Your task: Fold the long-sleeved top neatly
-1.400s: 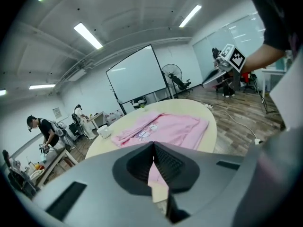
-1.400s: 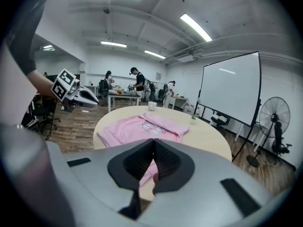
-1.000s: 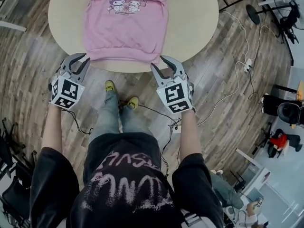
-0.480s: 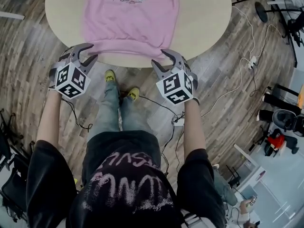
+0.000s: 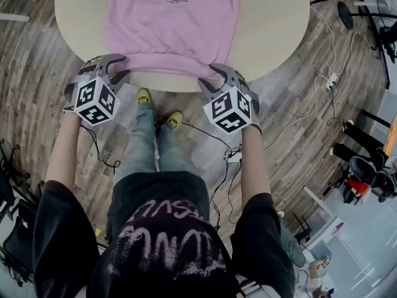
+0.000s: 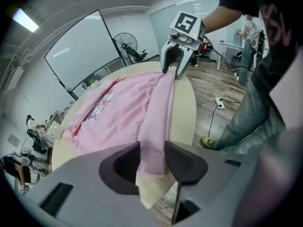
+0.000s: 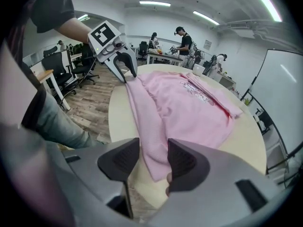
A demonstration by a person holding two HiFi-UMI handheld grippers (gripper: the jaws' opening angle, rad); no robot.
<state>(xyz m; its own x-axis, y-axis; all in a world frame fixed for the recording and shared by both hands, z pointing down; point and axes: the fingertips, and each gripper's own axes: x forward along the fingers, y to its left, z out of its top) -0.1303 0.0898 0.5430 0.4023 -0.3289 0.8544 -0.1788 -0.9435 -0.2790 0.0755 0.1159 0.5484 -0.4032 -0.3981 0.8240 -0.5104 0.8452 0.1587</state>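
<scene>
While the head view shows one pink top [image 5: 173, 23] on the table [image 5: 273, 23], hem at the near edge, its printed lettering is unreadable. Left gripper view: the left gripper [image 6: 152, 151], jaws just opening, straddles one hem corner unclamped. Right gripper view: the right gripper [image 7: 154, 151], just opening wide, straddles the other.

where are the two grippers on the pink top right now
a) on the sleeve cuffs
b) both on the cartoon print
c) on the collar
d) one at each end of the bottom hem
d: the left gripper and the right gripper sit at the two ends of the ribbed hem of the pink top, at the near edge of the table. Their jaws have just been opening and stand apart with the hem between them.
</scene>
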